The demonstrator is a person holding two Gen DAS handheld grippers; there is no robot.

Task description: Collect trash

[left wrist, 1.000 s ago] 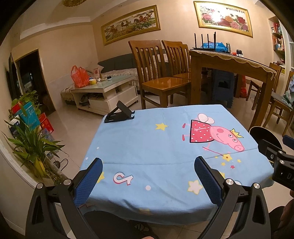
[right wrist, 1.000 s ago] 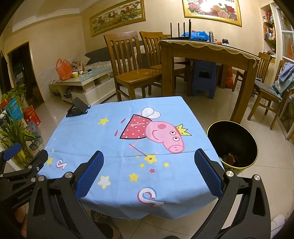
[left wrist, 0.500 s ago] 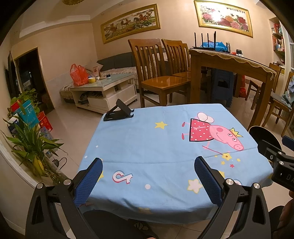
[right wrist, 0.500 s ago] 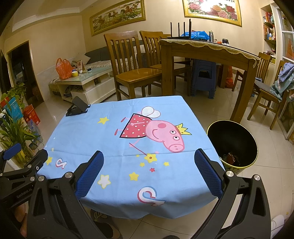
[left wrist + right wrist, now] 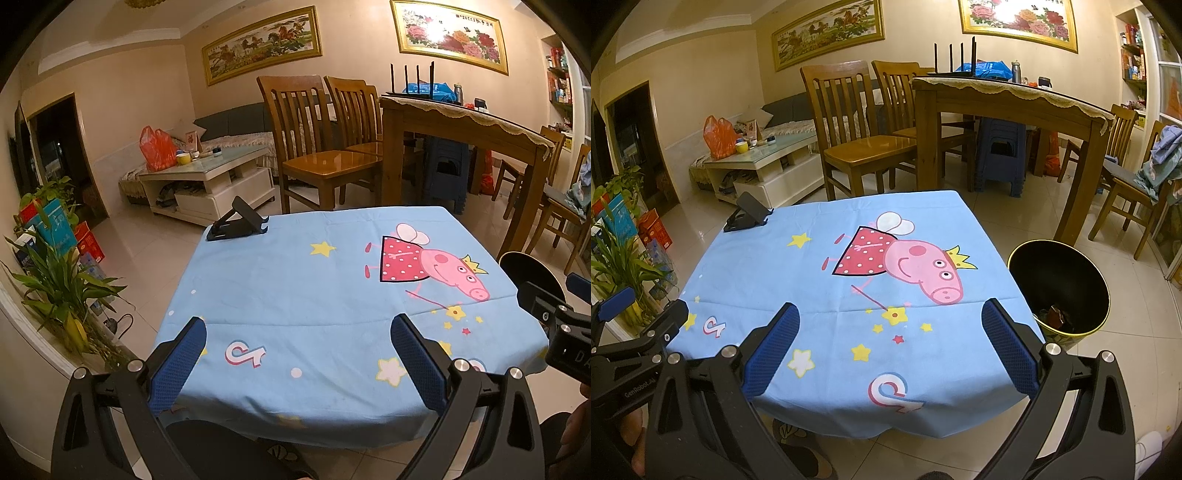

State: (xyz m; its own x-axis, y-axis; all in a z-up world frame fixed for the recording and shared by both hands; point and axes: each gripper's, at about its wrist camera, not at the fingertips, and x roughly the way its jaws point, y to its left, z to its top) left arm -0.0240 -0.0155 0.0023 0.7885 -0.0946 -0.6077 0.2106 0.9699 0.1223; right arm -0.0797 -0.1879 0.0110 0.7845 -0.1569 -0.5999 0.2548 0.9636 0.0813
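Sitting on the tiled floor just beside the right edge of the bench, the black trash bin [image 5: 1059, 291] has a yellow rim and holds a few crumpled scraps at its bottom [image 5: 1054, 316]. From my left wrist view only a sliver of the bin [image 5: 532, 271] shows past the corner of the cloth. The bench [image 5: 820, 266] wears a light blue cloth printed with a pink cartoon pig, stars and looping logos. At its far left corner stands a black folding phone stand [image 5: 236, 220], also seen from my right side [image 5: 748, 214]. My right tool [image 5: 889, 347] hangs over the near edge of the bench, its blue-padded fingers [image 5: 772, 350] spread wide with nothing between them. My left tool [image 5: 297, 360] hangs likewise over the near edge, spread wide and holding nothing. Beyond the bench stand wooden chairs [image 5: 857, 133], a dining table [image 5: 1004, 99] and a white coffee table [image 5: 207, 177].
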